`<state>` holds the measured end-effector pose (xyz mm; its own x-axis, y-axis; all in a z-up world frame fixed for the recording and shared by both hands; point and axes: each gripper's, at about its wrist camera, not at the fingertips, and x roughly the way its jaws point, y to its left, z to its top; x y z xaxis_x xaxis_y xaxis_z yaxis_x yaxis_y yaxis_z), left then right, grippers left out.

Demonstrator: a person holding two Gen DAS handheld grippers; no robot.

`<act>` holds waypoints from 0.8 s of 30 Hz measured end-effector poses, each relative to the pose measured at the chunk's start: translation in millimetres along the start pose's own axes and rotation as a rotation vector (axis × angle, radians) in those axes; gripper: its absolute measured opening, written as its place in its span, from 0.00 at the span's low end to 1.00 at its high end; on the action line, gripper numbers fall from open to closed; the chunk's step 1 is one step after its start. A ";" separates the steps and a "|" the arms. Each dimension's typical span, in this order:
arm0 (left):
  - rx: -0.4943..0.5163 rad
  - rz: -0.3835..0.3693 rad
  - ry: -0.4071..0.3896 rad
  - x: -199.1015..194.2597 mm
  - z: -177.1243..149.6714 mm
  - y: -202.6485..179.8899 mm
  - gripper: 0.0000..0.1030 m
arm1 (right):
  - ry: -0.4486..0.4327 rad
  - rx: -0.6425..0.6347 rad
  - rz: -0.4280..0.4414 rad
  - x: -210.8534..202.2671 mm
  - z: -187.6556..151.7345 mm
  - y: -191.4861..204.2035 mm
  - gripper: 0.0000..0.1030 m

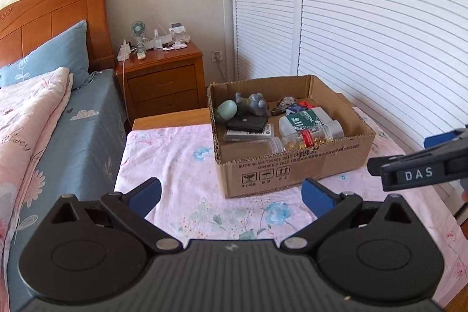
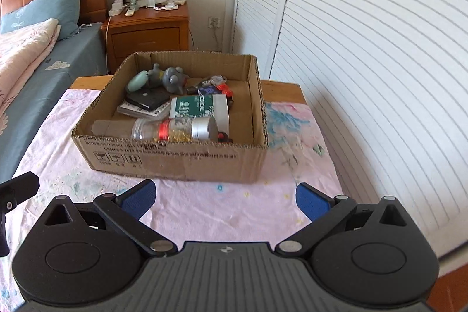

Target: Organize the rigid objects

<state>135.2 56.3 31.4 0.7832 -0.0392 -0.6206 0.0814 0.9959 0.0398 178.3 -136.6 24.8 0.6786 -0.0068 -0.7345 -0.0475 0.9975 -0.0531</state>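
An open cardboard box (image 1: 292, 174) (image 2: 175, 163) stands on a table with a pink floral cloth (image 1: 181, 165) (image 2: 204, 209). In it lie a clear jar with a red band (image 1: 307, 138) (image 2: 175, 129), a green and white medical pack (image 1: 304, 117) (image 2: 196, 105), a grey toy figure (image 1: 253, 103) (image 2: 172, 79), a pale green egg-shaped item (image 1: 226, 110) (image 2: 137, 81) and a black wallet (image 1: 247, 123) (image 2: 150, 98). My left gripper (image 1: 231, 195) is open and empty in front of the box. My right gripper (image 2: 225, 198) is open and empty, also in front of the box; it shows at the right of the left wrist view (image 1: 415, 173).
A bed with a blue pillow (image 1: 49, 54) and pink quilt (image 1: 26, 119) lies to the left. A wooden nightstand (image 1: 163, 81) (image 2: 146, 31) with a small fan and chargers stands behind the table. White louvred doors (image 1: 365, 34) (image 2: 365, 63) run along the right.
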 end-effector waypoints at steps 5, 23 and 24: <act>-0.043 -0.028 0.059 -7.4 -7.4 -8.9 0.99 | 0.033 0.067 0.015 -16.4 -28.5 -12.5 1.00; -0.030 0.041 0.053 -31.9 -0.2 -36.1 0.99 | -0.049 0.065 0.012 -61.8 -34.5 -26.8 1.00; -0.030 0.043 0.054 -31.4 -0.2 -36.3 0.99 | -0.051 0.063 0.012 -62.0 -34.4 -26.5 1.00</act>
<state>107.5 21.4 49.3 0.7510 0.0076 -0.6602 0.0291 0.9986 0.0446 112.2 -165.1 48.4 0.7145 0.0068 -0.6997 -0.0106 0.9999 -0.0010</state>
